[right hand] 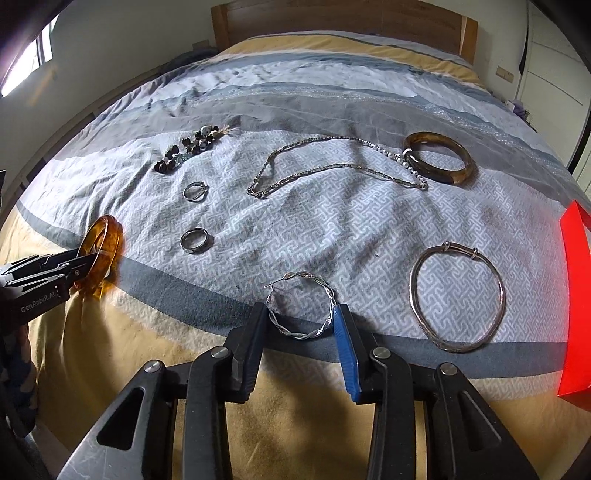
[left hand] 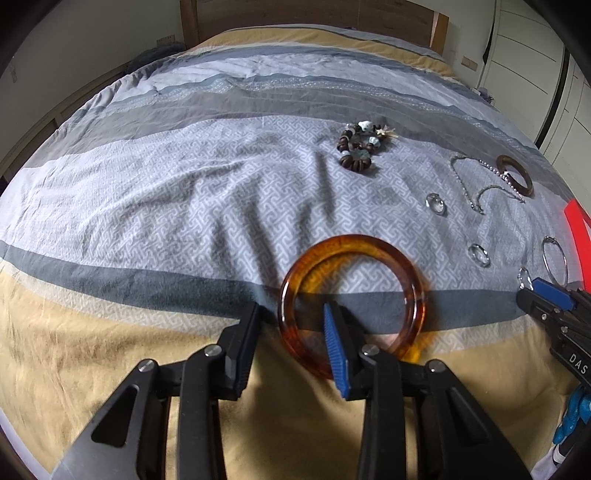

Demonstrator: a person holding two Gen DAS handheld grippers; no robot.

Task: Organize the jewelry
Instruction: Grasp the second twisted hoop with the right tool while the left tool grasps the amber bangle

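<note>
An amber bangle [left hand: 352, 299] hangs on the right finger of my left gripper [left hand: 291, 314], whose jaws stand open; it also shows in the right wrist view [right hand: 99, 256], tilted above the bed. My right gripper [right hand: 299, 314] is open, its fingers on either side of a twisted silver hoop [right hand: 301, 306] lying on the bedspread. Further off lie a thin silver bangle [right hand: 456, 297], two silver rings [right hand: 195, 240] [right hand: 195, 191], a chain necklace [right hand: 332, 166], a brown bangle [right hand: 439, 157] and a beaded bracelet [right hand: 192, 149].
A red box [right hand: 576, 302] stands at the right edge of the bed. The bedspread [right hand: 295, 229] is wrinkled, with grey, white and tan stripes. A wooden headboard [right hand: 340, 18] is at the far end and a wardrobe [left hand: 535, 55] to the right.
</note>
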